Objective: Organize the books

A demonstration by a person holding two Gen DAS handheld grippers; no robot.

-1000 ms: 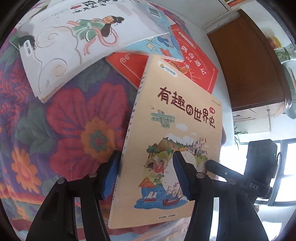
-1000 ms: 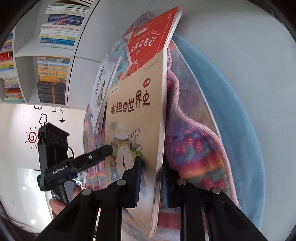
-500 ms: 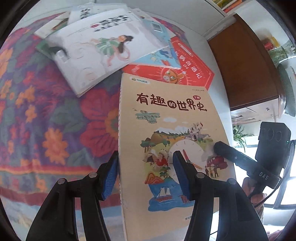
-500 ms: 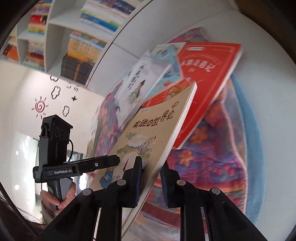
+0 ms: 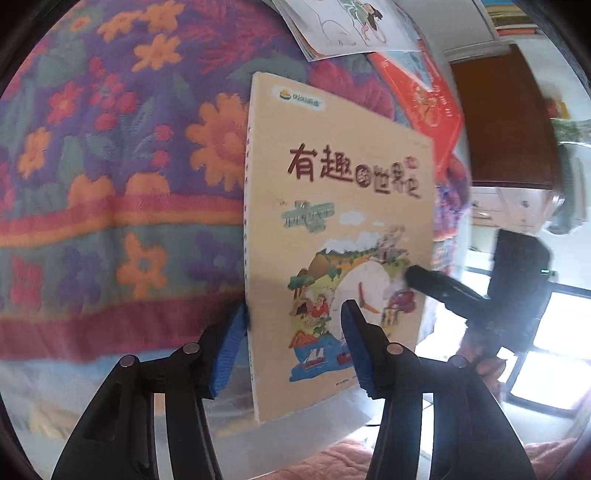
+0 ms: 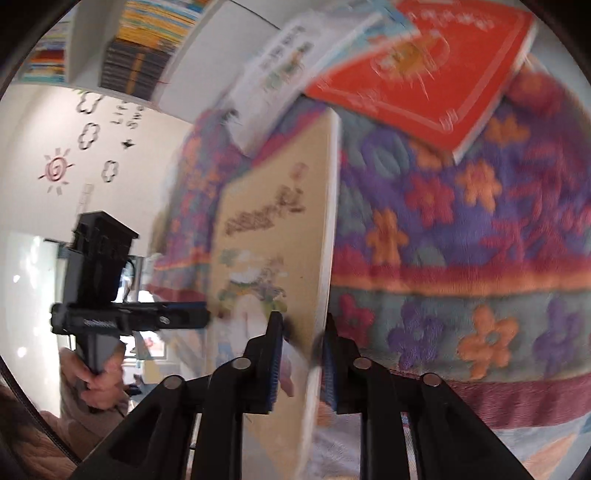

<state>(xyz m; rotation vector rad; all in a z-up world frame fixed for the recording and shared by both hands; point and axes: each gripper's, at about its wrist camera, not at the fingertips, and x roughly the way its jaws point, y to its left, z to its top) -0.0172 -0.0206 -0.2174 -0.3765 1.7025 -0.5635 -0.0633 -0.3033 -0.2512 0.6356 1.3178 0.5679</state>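
A tan picture book (image 5: 340, 229) hangs in the air above the floral blanket (image 5: 110, 166), cover toward the left wrist camera. My right gripper (image 6: 302, 319) is shut on its long free edge (image 6: 325, 221); its jaws ease open a little, but the pads still press the book. That gripper's fingers (image 5: 417, 277) show at the book's right edge. My left gripper (image 5: 293, 314) is open and its jaws are closing. Its left pad sits by the spine, its right pad in front of the cover, neither squeezing. A red book (image 6: 424, 74) and a white book (image 5: 351, 26) lie on the blanket beyond.
A bookshelf (image 6: 140, 62) full of books stands behind the blanket on the left. A brown cabinet (image 5: 506, 122) and a bright window (image 5: 546, 350) are on the right. A person's hand (image 6: 96, 384) grips the left gripper's handle. The views are motion-blurred.
Both grippers and the tan book have moved across the blanket away from the pile, which now sits higher in both views. The book has tipped more upright. The left jaws have narrowed slightly.
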